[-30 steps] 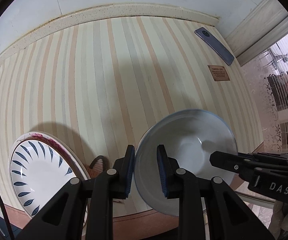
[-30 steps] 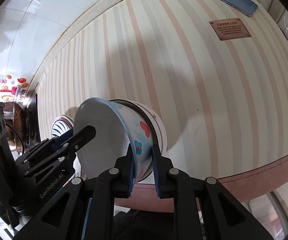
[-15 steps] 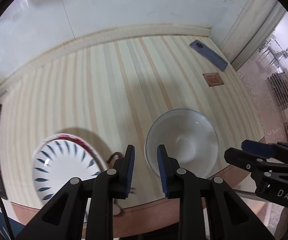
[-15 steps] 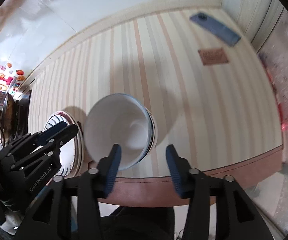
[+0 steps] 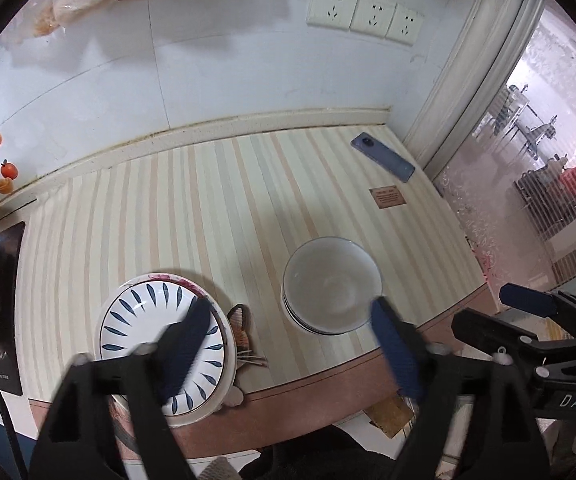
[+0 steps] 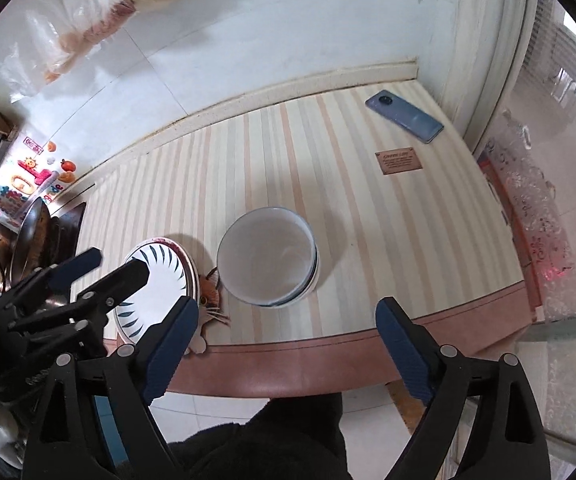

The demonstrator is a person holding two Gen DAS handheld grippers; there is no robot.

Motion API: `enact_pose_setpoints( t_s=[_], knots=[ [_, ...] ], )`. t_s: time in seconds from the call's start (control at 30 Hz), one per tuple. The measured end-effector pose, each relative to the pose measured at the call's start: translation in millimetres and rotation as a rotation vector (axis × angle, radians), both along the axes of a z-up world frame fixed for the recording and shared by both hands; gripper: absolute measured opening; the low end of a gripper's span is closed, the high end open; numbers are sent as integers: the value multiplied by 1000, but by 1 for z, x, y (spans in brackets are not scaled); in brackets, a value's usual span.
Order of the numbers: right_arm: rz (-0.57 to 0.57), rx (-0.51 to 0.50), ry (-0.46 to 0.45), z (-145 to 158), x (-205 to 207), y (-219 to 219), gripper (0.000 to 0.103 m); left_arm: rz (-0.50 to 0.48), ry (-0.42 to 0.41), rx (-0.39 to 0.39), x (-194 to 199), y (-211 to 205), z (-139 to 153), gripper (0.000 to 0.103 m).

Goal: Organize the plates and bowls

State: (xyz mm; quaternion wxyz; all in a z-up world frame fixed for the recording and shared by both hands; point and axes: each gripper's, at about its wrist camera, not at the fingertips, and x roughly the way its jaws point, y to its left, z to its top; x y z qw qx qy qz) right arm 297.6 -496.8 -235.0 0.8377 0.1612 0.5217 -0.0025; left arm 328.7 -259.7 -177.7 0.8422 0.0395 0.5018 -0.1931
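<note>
A striped cream-and-peach counter (image 5: 192, 216) ran to a white tiled wall (image 5: 216, 68) at the far side, edged near by a reddish-brown band. Three white sockets (image 5: 363, 14) sat high on the wall. At right stood a pale door frame (image 5: 467, 80) and a frosted patterned glass panel (image 6: 535, 208). Colourful stickers (image 6: 28, 184) dotted the far left wall.
</note>
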Motion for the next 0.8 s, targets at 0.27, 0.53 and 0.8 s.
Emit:
enact_pose_setpoints(
  t_s=[0.27, 0.53, 0.8],
  knots=[
    [-3, 20, -46, 16, -30, 1, 95, -15, -28, -30, -11, 4, 13, 94],
    [-13, 70, -25, -4, -15, -16, 96, -33, 75, -19, 14, -10, -25, 94],
    [-8, 191, 95, -75, 37, -40, 96, -7, 194, 12, 66, -21, -81, 94]
  ],
)
